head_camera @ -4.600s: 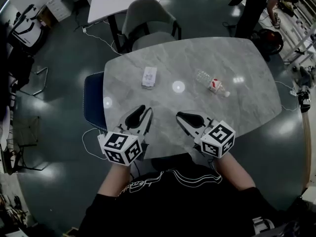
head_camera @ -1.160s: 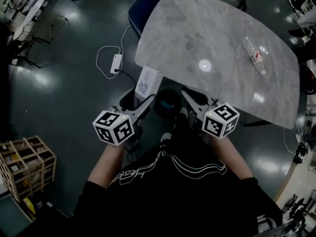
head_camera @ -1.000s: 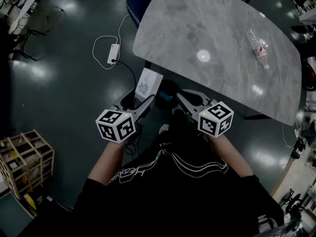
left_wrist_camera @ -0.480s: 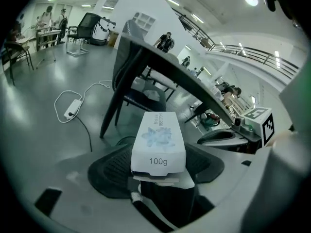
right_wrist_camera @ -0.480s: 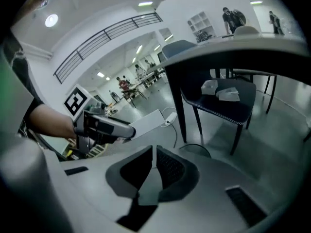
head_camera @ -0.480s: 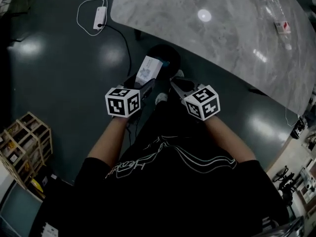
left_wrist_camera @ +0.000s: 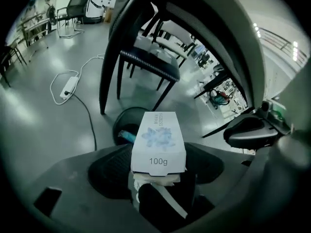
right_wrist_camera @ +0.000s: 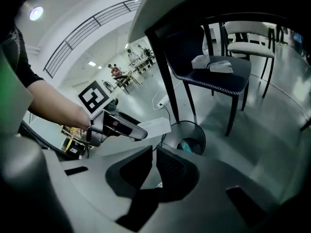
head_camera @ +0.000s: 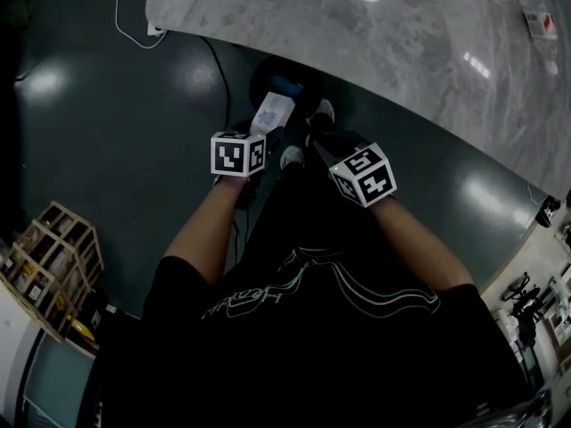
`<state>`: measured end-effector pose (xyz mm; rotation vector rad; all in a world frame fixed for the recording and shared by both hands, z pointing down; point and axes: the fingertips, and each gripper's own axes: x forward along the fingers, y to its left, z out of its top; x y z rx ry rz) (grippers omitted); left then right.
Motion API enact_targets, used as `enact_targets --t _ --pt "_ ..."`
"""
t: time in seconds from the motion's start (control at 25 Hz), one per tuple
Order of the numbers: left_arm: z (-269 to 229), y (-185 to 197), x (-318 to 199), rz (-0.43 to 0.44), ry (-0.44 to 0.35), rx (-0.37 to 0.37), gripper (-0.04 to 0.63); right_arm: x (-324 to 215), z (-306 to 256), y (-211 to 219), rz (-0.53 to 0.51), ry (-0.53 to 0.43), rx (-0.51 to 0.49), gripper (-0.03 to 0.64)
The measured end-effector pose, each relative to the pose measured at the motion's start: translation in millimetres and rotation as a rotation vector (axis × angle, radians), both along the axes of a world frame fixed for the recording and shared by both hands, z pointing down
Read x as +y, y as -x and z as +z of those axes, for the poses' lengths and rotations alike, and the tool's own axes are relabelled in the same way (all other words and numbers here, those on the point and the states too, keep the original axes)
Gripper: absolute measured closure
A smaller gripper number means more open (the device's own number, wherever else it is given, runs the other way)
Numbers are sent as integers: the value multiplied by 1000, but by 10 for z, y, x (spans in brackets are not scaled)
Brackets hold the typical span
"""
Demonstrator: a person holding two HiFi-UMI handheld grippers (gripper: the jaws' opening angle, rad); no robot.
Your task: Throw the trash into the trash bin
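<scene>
Grey floor [head_camera: 107,150], box [left_wrist_camera: 158,140] within left tool [left_wrist_camera: 158,169]

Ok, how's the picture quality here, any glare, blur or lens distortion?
Head view: dim, with ceiling-light glare on the marble table and floor. Left gripper view: fisheye, dark corners, the white box sharp. Right gripper view: same fisheye, the trash bin clear.

Open lab-office: table [head_camera: 401,25], chairs [left_wrist_camera: 146,64], floor power strip [left_wrist_camera: 68,87] (wooden crate [head_camera: 49,257] aside).
</scene>
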<state>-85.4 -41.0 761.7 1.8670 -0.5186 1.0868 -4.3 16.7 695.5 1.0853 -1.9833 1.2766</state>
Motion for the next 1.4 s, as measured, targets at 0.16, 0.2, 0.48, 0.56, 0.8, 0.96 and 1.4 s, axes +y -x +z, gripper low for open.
enact_targets --t 0.16,0.2,0.48,0.56,0.8,0.96,1.4 --pt "306 3 139 21 60 -78 273 145 118 -35 4 31 -7 563" --pt "354 -11 175 22 75 -85 273 186 134 -44 11 41 -14 563" --pt "510 -245 -6 -25 118 -12 273 257 284 -105 48 71 -48 563" --pt "479 -276 -104 -57 105 10 272 303 292 -85 61 82 -61 564" --pt "452 -237 -283 -83 73 4 253 357 335 -104 92 110 -83 563" --pt "403 -126 -327 -105 51 -11 252 350 308 -159 109 114 -86 565" --pt "-546 -24 -294 -82 -29 173 253 385 -256 -335 149 50 -28 564"
